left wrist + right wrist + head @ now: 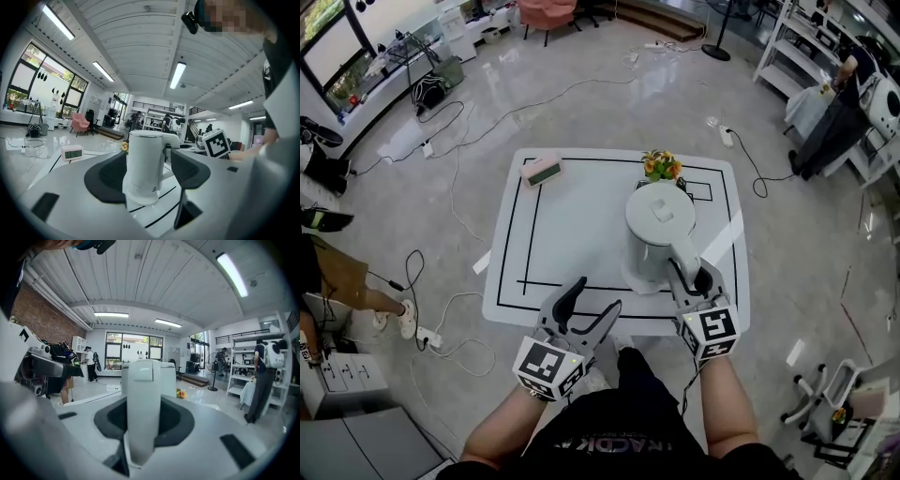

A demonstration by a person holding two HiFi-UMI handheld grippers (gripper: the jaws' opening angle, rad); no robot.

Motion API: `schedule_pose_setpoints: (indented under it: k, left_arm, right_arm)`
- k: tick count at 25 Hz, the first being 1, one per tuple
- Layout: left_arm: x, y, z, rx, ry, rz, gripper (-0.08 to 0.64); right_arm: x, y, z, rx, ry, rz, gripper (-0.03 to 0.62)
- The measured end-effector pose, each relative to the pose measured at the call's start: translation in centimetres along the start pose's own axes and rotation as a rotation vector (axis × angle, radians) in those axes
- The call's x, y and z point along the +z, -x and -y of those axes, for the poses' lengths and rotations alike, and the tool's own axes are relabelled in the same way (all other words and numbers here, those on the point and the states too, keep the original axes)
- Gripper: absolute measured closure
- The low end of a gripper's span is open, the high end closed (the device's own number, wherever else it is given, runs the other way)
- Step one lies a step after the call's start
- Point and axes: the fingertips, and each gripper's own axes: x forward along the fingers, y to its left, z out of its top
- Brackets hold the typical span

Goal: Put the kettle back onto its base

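Observation:
A white electric kettle [659, 230] stands upright at the right front of the white table [572, 234]; its foot meets a round white base [140, 196], and I cannot tell if it is fully seated. My right gripper [692, 279] is shut on the kettle's handle [143, 408], which fills the gap between its jaws in the right gripper view. My left gripper [595, 298] hovers open over the table's front edge, left of the kettle, with nothing between its fingers. In the left gripper view the kettle [145, 164] stands a short way ahead of the open jaws.
A small pink clock [542, 170] and a bunch of flowers [661, 166] sit at the table's far side. Black lines mark the tabletop. Cables and a power strip [427, 336] lie on the floor to the left. A person [834, 122] stands by the shelves at the far right.

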Motion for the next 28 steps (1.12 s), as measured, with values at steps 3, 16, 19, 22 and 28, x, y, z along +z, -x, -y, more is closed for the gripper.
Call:
schedule_pose_setpoints:
  k: [3,16,19,22,28]
  left_arm:
    - [-0.2,-0.1,0.6,-0.013,-0.008,-0.01,0.262]
    - [-0.9,-0.3,2.0,-0.014,-0.026,-0.042,0.261]
    - [-1.3,-0.4,2.1,-0.011,-0.024,-0.049,0.262]
    - [-1.4,-0.4,2.3,-0.011,-0.023,-0.051,0.262]
    - [-1.6,-0.4,2.8,-0.018,-0.019,-0.054,0.261]
  right_arm:
    - [-0.8,0.4,0.1,-0.007,-0.009,-0.004,0.482]
    - [-1.6,0.9,-0.1,-0.008,-0.062,0.052,0.482]
    - [-1.9,0.9,-0.3,-0.006,-0.07,0.07,0.482]
    - [-2.0,1.2,-0.6,-0.001,-0.062,0.081,0.482]
    - [-2.2,1.9,-1.2,0.007,-0.045,0.114,0.482]
